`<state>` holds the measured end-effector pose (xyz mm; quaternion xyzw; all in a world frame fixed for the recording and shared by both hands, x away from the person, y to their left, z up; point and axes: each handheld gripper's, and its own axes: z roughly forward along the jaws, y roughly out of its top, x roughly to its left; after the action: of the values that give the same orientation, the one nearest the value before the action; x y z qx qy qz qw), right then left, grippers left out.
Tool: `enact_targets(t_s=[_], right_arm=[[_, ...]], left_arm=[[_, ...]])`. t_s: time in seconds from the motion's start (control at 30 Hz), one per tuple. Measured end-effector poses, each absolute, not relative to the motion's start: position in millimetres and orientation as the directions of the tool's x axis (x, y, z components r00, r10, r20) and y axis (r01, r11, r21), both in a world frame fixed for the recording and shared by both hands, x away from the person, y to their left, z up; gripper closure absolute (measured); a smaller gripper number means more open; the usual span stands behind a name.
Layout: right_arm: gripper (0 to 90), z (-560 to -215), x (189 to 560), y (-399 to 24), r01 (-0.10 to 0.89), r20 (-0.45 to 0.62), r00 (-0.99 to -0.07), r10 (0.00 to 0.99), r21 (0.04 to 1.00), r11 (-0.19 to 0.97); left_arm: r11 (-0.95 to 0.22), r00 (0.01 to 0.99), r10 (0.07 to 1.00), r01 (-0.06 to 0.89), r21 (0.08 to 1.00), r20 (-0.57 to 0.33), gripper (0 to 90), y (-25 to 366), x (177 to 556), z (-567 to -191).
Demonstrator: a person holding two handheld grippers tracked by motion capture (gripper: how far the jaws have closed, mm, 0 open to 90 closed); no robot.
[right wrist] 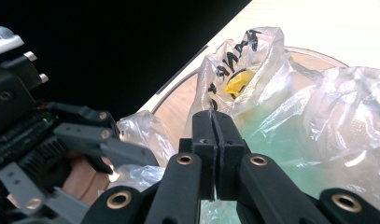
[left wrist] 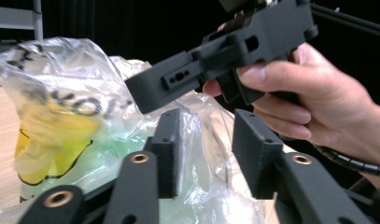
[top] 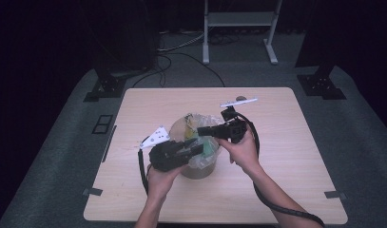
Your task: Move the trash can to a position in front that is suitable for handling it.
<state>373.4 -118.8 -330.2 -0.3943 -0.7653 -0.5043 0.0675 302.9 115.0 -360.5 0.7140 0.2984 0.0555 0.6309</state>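
A clear plastic bag [top: 204, 124] with black lettering and yellow and green patches lines a round brown bin [top: 199, 170] at the table's middle. My right gripper [top: 201, 129] reaches over the bin from the right. In the right gripper view its jaws [right wrist: 214, 117] are pressed together, with a fold of the bag's film [right wrist: 253, 60] rising from their tips. My left gripper [top: 197, 147] comes in from the left at the bin's near rim. Its jaws [left wrist: 206, 135] stand apart, the crumpled bag [left wrist: 61, 116] lies beyond them, and the pads do not press on it.
A white strip [top: 238, 101] lies on the table [top: 286, 156] behind the bin. The person's forearms enter from the near edge, each trailing a black cable. A white stand [top: 238, 28] and floor cables sit beyond the table's far edge.
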Motion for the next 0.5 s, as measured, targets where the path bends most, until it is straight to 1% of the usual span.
enact_targets(t_s=[0.17,0.23,0.37,0.5], right_arm=[[89.6,-331.7,373.7,-123.2,0.676,0.512,-0.676,0.53,0.717,0.17],[89.6,-332.4,373.9,-124.8,0.676,0.516,-0.677,0.525,0.717,0.167],[89.9,-333.4,374.1,-127.5,0.682,0.524,-0.675,0.52,0.712,0.167],[89.9,-333.2,373.8,-131.8,0.68,0.533,-0.678,0.507,0.716,0.157]], left_arm=[[-0.009,0.808,0.504,0.359,0.933,-0.306,52.7,121.5,303.3,-356.4],[-0.001,0.803,0.507,0.363,0.932,-0.312,48.2,124.5,304.0,-355.4],[0.01,0.786,0.53,0.369,0.929,-0.318,41.4,131.4,305.7,-354.2],[0.029,0.773,0.536,0.384,0.923,-0.338,34.6,137.0,307.5,-353.5]])
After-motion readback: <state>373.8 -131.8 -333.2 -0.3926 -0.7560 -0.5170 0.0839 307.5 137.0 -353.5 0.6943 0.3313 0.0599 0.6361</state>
